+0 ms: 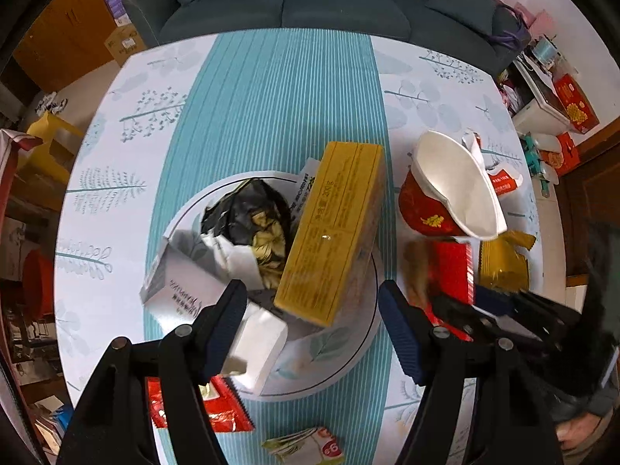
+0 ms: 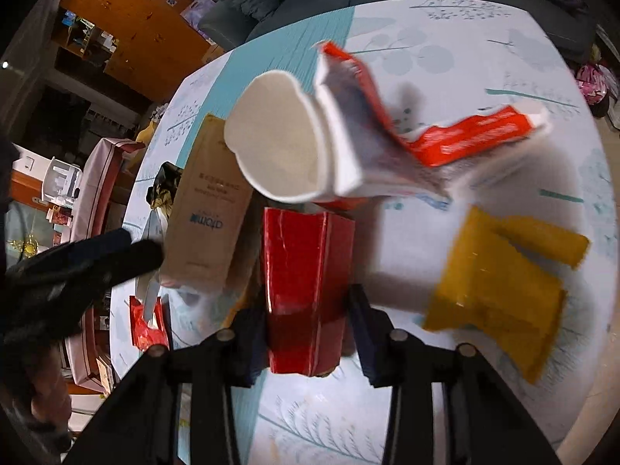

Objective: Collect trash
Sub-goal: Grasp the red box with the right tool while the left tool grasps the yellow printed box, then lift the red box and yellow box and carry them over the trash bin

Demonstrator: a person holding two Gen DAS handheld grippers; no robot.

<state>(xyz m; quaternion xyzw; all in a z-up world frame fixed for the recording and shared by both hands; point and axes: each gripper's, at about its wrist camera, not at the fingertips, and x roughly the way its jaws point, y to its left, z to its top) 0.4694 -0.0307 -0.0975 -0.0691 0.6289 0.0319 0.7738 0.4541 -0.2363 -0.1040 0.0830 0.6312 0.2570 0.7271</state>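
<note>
Two grippers worked over your table (image 1: 271,89). Your left gripper (image 1: 312,321) stood wide open above the white plate (image 1: 364,356), its pads pressing nothing; the yellow box (image 1: 333,232) and black wrapper (image 1: 248,213) lay piled on that plate. Your right gripper (image 2: 308,333) straddled the red carton (image 2: 306,290), right of the plate (whether the pads pressed it, I cannot tell). Beyond stood the red cup (image 1: 430,213); right, a yellow packet (image 2: 500,290).

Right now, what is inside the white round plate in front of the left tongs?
The white round plate holds a long yellow carton, a crumpled black foil bag and white paper boxes. Whatever lies beneath them is covered.
</note>
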